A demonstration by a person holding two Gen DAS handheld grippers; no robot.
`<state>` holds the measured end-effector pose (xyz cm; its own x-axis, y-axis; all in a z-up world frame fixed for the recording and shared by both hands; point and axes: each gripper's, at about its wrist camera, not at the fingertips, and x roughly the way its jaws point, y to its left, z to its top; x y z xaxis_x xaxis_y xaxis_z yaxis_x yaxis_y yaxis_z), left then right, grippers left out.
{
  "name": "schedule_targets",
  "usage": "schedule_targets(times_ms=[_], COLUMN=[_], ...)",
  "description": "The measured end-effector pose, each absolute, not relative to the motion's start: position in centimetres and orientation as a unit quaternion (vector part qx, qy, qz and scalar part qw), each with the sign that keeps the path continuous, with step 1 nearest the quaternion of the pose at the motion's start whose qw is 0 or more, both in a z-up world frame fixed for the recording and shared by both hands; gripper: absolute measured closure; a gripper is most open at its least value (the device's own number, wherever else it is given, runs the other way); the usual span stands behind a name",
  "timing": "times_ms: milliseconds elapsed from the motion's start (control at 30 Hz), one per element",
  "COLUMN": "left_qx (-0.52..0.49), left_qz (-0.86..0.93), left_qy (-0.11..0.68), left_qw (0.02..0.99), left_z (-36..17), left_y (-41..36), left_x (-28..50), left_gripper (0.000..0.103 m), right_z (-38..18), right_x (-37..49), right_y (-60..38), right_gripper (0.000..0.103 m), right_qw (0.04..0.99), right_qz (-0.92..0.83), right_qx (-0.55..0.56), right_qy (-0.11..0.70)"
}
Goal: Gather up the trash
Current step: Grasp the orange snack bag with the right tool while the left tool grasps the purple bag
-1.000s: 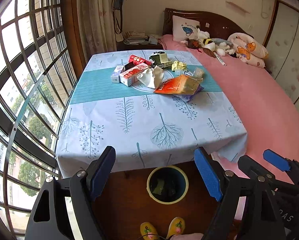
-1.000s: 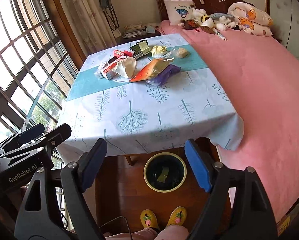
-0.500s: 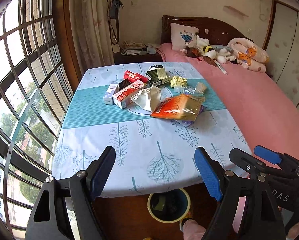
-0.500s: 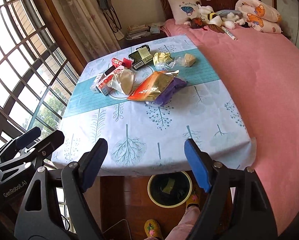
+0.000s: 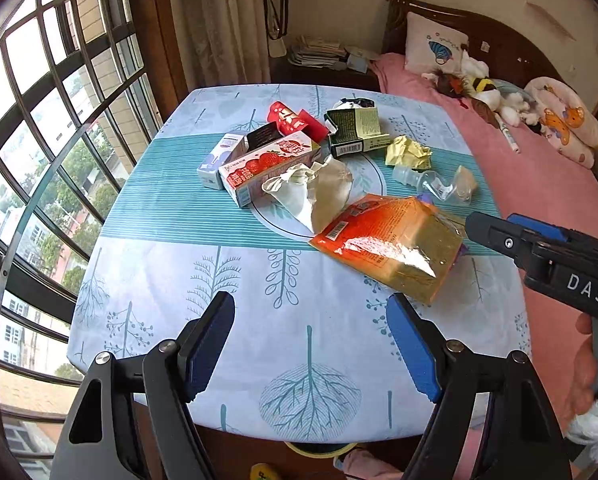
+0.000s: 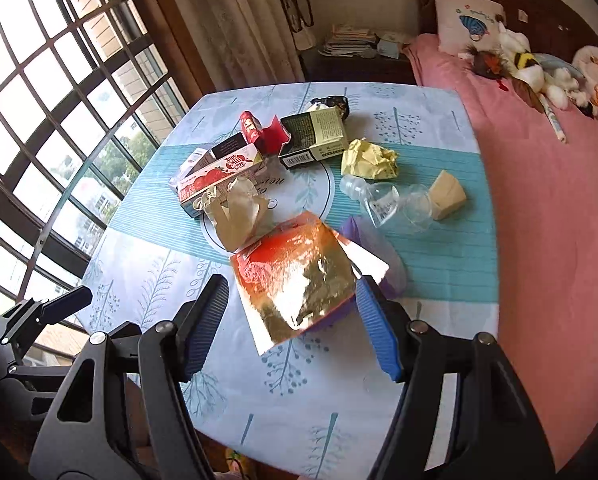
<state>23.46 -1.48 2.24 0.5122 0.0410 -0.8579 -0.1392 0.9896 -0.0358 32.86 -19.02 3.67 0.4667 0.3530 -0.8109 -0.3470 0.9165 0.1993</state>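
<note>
**Reach for first piece of trash, nothing gripped yet**

Left wrist view: left tool (image 5: 310, 340) hangs over the near part of the desk (image 5: 171, 280), fingers wide apart, nothing between them. Trash sits in a heap mid-desk: orange snack bag (image 5: 391, 246) nearest, strawberry carton (image 5: 269, 170), crumpled white bag (image 5: 315, 192), green box (image 5: 357, 128), yellow paper wad (image 5: 407, 152). Right tool (image 5: 539, 246) juts in from the right, just beside the snack bag. A sliver of bin rim (image 5: 319, 449) shows under the desk's near edge.

Right wrist view: right tool (image 6: 291, 320) spread open, fingers either side of the snack bag's (image 6: 299, 280) near end, not clamped. Seen only here: purple wrapper (image 6: 379, 252) under the bag, clear plastic bottle (image 6: 391, 208). Bin not visible.

Judgement: approach step; next, ease fwd, close on the bag's edge w/o dragging the cloth, then carry to bin
</note>
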Motion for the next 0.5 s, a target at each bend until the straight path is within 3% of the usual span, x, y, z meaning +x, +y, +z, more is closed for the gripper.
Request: schedule_targets(times_ms=[300, 500], left_qx=[-0.104, -0.117], left_qz=[0.131, 0.153], left_qy=[0.506, 0.519], left_qw=[0.846, 0.833], left_z=[-1.0, -3.1], left_y=[0.8, 1.1], left_x=[26.6, 27.4], left_gripper=[0.023, 0.023], right_z=[-2.9, -6.8], right_x=[42.2, 41.8], right_y=[-12.9, -11.0], right_gripper=[0.039, 0.039], right_qw=[0.803, 0.753], right_qz=[0.268, 0.302], right_qx=[-0.095, -0.119], right_qy=[0.524, 0.572])
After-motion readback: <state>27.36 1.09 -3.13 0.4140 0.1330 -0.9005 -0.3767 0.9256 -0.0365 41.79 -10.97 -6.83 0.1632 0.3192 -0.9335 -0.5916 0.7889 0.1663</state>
